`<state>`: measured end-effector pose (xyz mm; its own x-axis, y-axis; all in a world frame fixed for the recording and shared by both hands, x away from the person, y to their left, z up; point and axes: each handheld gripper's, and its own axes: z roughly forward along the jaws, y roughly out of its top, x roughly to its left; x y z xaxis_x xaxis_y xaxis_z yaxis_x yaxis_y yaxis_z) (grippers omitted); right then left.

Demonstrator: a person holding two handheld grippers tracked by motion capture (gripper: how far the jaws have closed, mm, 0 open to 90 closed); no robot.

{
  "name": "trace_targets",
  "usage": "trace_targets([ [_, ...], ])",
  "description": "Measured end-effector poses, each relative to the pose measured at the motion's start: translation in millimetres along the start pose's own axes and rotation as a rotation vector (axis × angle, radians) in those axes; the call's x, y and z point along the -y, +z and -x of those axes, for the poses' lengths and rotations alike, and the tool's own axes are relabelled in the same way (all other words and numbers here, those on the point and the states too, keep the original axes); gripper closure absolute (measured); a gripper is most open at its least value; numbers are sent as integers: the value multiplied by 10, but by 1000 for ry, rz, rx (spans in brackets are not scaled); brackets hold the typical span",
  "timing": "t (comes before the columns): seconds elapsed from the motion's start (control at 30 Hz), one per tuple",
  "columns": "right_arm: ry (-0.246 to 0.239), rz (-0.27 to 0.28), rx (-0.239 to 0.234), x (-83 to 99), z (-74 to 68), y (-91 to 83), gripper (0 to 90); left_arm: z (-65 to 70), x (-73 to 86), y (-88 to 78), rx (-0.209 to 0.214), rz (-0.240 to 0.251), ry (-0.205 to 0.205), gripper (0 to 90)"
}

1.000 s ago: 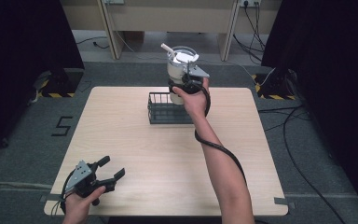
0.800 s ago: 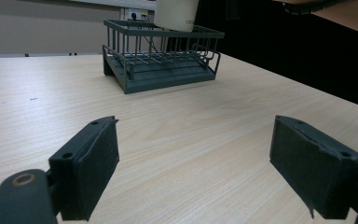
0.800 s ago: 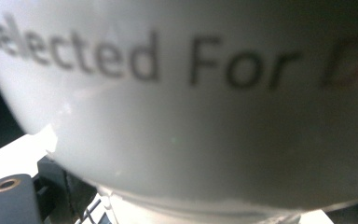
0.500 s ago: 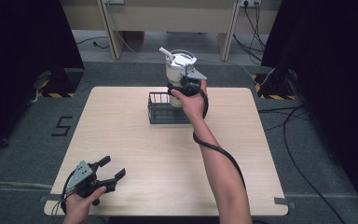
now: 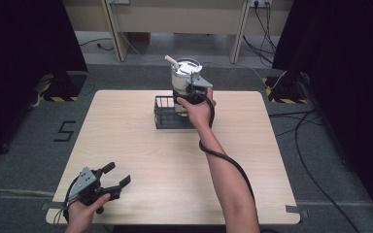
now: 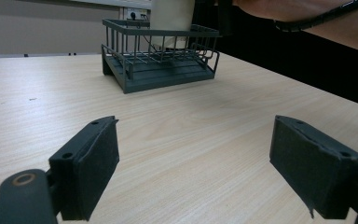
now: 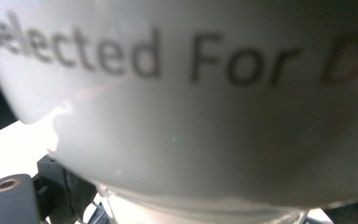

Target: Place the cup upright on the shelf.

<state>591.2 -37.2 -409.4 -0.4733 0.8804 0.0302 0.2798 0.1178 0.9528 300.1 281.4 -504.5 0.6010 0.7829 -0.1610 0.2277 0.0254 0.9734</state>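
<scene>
A white mug (image 5: pixel 183 76) with dark lettering hangs over the far right part of a dark wire basket (image 5: pixel 166 115), with my right gripper (image 5: pixel 188 90) shut on it. In the right gripper view the mug (image 7: pixel 191 93) is very close and blurred, and one black finger (image 7: pixel 60 186) shows at the lower left. My left gripper (image 5: pixel 118 174) stands open and holds nothing near the table's front left corner. In the left gripper view its two pads (image 6: pixel 93 168) stand wide apart, the basket (image 6: pixel 158 60) lies ahead, and the mug (image 6: pixel 170 14) is pale behind it.
The light wooden table (image 5: pixel 126 141) spreads between the two grippers. The right forearm (image 5: pixel 223 170) and its black cable (image 5: pixel 230 162) cross the table's right middle. Beyond the far edge are desk legs (image 5: pixel 114 29) and floor cables (image 5: pixel 315 121).
My right gripper has brought the mug slightly lower and nearer, toward the basket. The left gripper has stayed put and open.
</scene>
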Motion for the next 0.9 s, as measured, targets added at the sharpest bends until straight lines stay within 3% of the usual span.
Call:
trace_targets([
  [0.57,-10,-10,14,157,-24,79,104,-5,-1,-5,3,2,0,150],
  [0.9,-11,27,30,224,-39,62,100,3,-4,-10,4,2,6,149],
])
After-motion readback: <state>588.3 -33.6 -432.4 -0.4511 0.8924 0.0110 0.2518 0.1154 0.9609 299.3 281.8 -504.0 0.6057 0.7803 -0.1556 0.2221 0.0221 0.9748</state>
